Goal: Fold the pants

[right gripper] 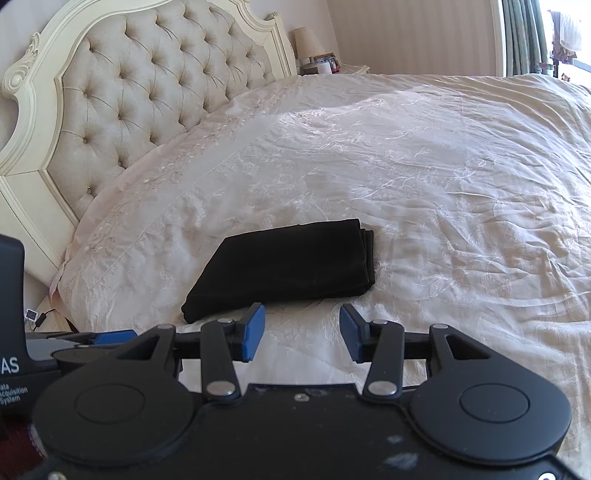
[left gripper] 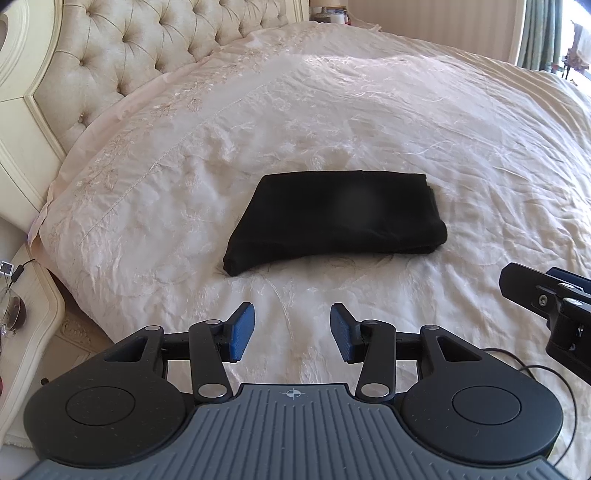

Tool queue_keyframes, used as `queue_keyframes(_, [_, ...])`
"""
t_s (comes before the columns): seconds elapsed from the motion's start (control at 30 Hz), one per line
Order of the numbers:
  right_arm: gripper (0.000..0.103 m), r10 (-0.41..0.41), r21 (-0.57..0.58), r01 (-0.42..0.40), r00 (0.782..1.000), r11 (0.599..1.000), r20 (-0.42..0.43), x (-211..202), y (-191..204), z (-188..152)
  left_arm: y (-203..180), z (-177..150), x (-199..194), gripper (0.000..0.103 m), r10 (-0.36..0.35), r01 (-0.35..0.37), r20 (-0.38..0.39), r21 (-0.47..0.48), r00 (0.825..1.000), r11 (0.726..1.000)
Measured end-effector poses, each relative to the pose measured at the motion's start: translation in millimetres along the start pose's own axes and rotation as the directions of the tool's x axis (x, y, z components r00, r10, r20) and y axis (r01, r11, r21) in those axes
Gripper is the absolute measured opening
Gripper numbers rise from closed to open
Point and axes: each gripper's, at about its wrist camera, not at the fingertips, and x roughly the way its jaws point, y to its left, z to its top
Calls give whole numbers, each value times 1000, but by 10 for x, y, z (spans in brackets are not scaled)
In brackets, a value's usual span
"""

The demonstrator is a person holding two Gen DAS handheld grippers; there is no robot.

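Note:
Black pants (left gripper: 336,218) lie folded into a compact, layered rectangle on the cream embroidered bedspread (left gripper: 461,155). In the right wrist view the same pants (right gripper: 284,267) sit just beyond the fingertips, with stacked fold edges on their right side. My left gripper (left gripper: 292,330) hovers open over the bedspread, a short way in front of the pants, nothing between its blue pads (left gripper: 243,328). My right gripper (right gripper: 302,332) is also open and holds nothing. Part of the right gripper shows at the right edge of the left wrist view.
A tufted cream headboard (right gripper: 147,85) stands at the left. A bedside table (left gripper: 33,314) with glasses and a cable is at the lower left. A lamp (right gripper: 306,42) stands on a far nightstand. Curtains (right gripper: 521,33) hang at the far right.

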Motion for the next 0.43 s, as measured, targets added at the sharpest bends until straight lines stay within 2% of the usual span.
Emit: queue_keyframes(0.43, [48,2,4,-2,1000,1000,-2,-8,-32,7,9,35,8,44,-2,1,20,12,1000,1000])
